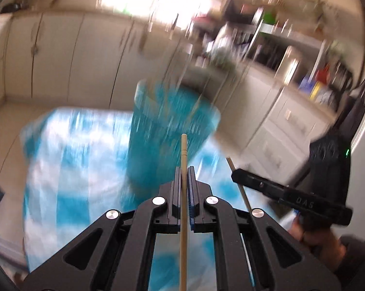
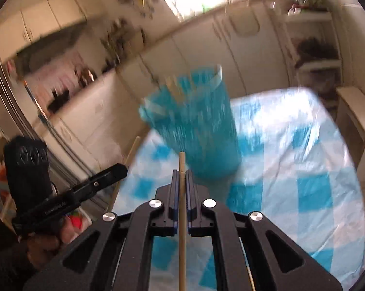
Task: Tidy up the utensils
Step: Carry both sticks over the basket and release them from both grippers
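Observation:
A tall blue holder cup (image 1: 170, 131) stands on the blue-and-white checked tablecloth (image 1: 80, 150); both are motion-blurred. My left gripper (image 1: 184, 172) is shut on a wooden chopstick (image 1: 183, 150) whose tip points at the cup, just short of it. The right gripper (image 1: 235, 175) shows at the right, holding another chopstick (image 1: 242, 191). In the right wrist view my right gripper (image 2: 182, 173) is shut on a wooden chopstick (image 2: 181, 162) near the cup (image 2: 194, 126). The left gripper (image 2: 123, 168) appears at the left with its chopstick (image 2: 131, 150).
The round table's cloth (image 2: 303, 169) spreads to the right of the cup. Cream cabinets (image 1: 73, 55) line the far wall. A cluttered counter (image 1: 315, 84) runs along the right. A shelf unit (image 2: 315, 48) stands at the far right.

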A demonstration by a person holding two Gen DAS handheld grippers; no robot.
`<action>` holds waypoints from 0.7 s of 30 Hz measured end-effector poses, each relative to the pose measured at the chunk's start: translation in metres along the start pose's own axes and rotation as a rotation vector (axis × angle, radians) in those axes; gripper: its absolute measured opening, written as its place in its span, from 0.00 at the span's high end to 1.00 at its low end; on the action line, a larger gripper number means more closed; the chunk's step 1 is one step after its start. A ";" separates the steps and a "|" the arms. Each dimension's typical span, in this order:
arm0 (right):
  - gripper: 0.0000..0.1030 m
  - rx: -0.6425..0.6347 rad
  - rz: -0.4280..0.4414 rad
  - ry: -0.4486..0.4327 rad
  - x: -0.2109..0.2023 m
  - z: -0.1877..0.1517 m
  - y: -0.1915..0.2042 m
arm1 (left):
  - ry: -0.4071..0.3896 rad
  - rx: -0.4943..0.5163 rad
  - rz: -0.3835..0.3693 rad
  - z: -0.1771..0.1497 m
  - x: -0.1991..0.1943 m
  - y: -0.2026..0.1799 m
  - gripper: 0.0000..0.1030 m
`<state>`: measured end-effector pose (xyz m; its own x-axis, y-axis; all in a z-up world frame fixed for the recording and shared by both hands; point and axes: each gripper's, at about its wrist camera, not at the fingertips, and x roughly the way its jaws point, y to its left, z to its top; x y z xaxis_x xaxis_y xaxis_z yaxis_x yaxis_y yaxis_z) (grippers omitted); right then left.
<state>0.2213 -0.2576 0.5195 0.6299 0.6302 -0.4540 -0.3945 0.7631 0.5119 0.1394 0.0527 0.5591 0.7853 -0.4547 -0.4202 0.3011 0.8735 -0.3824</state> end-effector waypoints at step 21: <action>0.94 0.003 -0.095 -0.495 0.060 0.096 0.001 | -0.464 -0.066 0.131 0.111 0.076 0.014 0.95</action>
<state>0.3235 -0.2328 0.5629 0.9052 0.4134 -0.0988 -0.3181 0.8130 0.4878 0.2631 0.0494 0.6136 0.9772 -0.2029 -0.0631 0.1602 0.8986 -0.4086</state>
